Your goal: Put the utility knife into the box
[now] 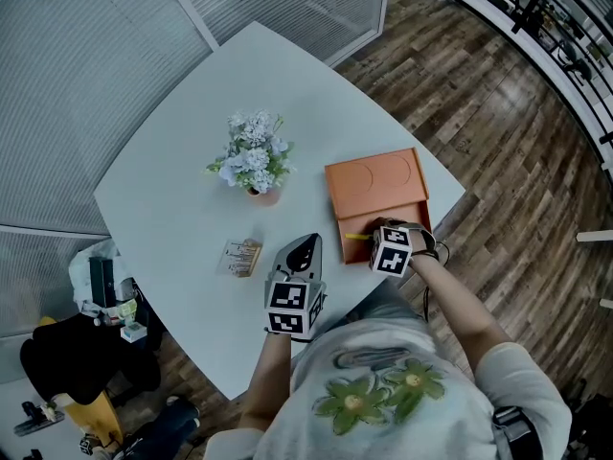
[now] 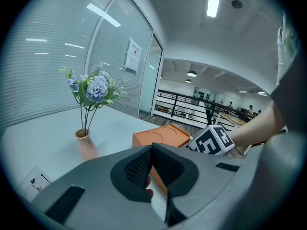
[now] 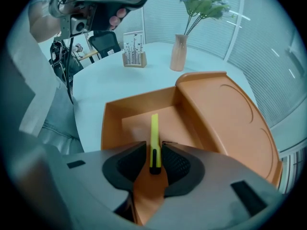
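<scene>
The yellow utility knife point(image 3: 154, 143) lies lengthwise in the open orange box point(image 3: 139, 116), its black end between the jaws of my right gripper point(image 3: 154, 166). The jaws stand open, and a thin gap shows beside the knife. In the head view the right gripper point(image 1: 376, 232) reaches into the box point(image 1: 337, 220) near the table's right front edge, and the knife point(image 1: 356, 237) shows as a yellow line. The box's lid point(image 1: 375, 175) lies flat behind it. My left gripper point(image 1: 304, 244) hovers shut and empty to the box's left, and its tips point(image 2: 152, 150) meet.
A small vase of pale flowers point(image 1: 253, 161) stands mid-table, with a card holder point(image 1: 239, 257) in front of it. The table's edge point(image 1: 450, 204) runs close behind the box, and wooden floor lies beyond. The person's body is at the near edge.
</scene>
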Demonstrator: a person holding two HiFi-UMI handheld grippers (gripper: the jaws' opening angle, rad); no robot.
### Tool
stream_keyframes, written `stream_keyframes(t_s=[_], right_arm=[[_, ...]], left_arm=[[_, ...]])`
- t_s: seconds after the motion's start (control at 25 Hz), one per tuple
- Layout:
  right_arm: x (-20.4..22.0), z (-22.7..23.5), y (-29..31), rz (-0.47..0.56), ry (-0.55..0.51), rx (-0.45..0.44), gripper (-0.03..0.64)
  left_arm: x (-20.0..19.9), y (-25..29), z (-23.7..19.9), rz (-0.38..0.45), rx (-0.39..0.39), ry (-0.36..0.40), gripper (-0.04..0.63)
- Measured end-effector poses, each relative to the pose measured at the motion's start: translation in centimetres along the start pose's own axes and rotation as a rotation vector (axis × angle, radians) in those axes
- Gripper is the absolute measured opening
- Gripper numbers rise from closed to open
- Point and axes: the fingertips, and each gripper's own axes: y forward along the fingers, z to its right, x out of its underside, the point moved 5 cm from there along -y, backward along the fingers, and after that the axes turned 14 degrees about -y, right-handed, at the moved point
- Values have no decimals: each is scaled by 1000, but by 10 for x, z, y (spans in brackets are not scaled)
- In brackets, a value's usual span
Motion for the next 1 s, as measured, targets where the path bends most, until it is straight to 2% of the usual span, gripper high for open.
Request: stream_keyframes(t_s=[0.24, 0.64, 0.72, 0.84, 0.92, 1.0], right_arm=[[-4, 5, -17, 64, 84, 56, 109], [-22, 9, -87, 314, 311, 267, 88], [-27, 8, -102, 366, 349, 315, 56], [-34, -1, -119, 443, 416, 373, 55], [-38, -7, -130, 486, 456, 420, 9], [-42, -12, -140, 523, 485, 465, 6]], left_arm=[[1, 3, 2, -6, 28, -1, 2], [-3, 6, -2, 6, 68, -24, 2], [-4, 8, 2, 8, 89, -20, 2], [-3, 10, 11, 0, 124, -8, 2], [-3, 10, 18, -6, 151, 3, 2], [-3, 8, 24, -6, 179, 11, 2]])
